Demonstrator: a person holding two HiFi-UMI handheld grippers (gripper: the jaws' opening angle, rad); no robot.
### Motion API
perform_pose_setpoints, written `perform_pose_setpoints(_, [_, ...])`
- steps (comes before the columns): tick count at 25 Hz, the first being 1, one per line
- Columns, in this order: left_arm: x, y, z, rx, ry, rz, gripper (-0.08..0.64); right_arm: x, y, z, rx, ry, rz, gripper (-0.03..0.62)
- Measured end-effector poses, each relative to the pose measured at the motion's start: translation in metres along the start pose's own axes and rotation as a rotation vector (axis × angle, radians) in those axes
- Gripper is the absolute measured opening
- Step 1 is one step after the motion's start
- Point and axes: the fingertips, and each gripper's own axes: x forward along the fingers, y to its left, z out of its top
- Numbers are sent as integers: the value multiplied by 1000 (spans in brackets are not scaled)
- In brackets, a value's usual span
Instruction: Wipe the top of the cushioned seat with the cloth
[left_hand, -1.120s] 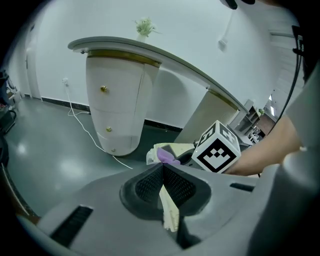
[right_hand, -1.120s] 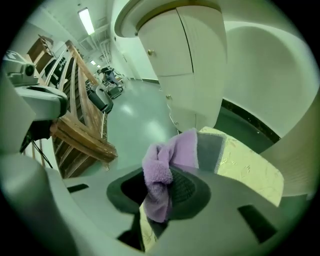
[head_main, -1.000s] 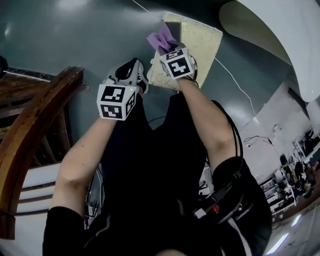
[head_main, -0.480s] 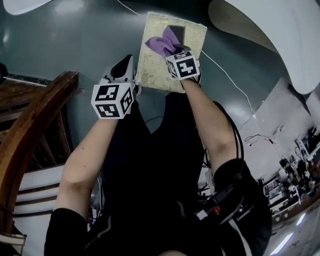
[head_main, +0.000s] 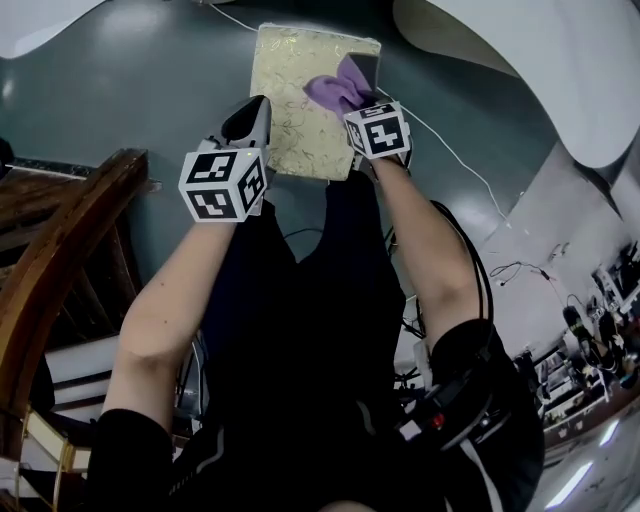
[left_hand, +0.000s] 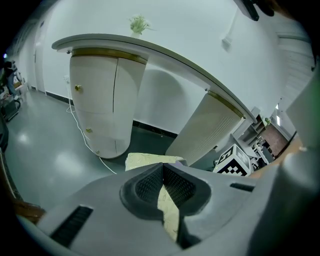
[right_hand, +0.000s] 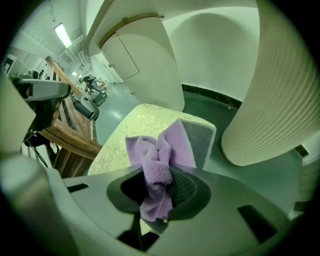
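The cushioned seat is a pale yellow patterned square on the green floor, also visible in the right gripper view and the left gripper view. A purple and grey cloth lies on its right part, and my right gripper is shut on the cloth. My left gripper hovers at the seat's near left edge, its jaws pressed together with nothing between them.
A wooden chair stands at the left. White curved cabinets lie at the far right, and a thin white cable crosses the floor beside the seat. Cluttered tables are at the right edge.
The seat has shifted left in the head view relative to the grippers. The right gripper with the cloth now sits over the seat's right edge; the left gripper reaches the near left corner.
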Motion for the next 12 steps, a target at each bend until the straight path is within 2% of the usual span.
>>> perform_pose_setpoints(8, [12, -13, 8, 70, 19, -27, 3, -27, -56, -30, 56, 70, -129, 93])
perform_pose_setpoints(12, [3, -13, 20, 52, 1, -49, 3, -45, -47, -2, 49, 1, -108, 92])
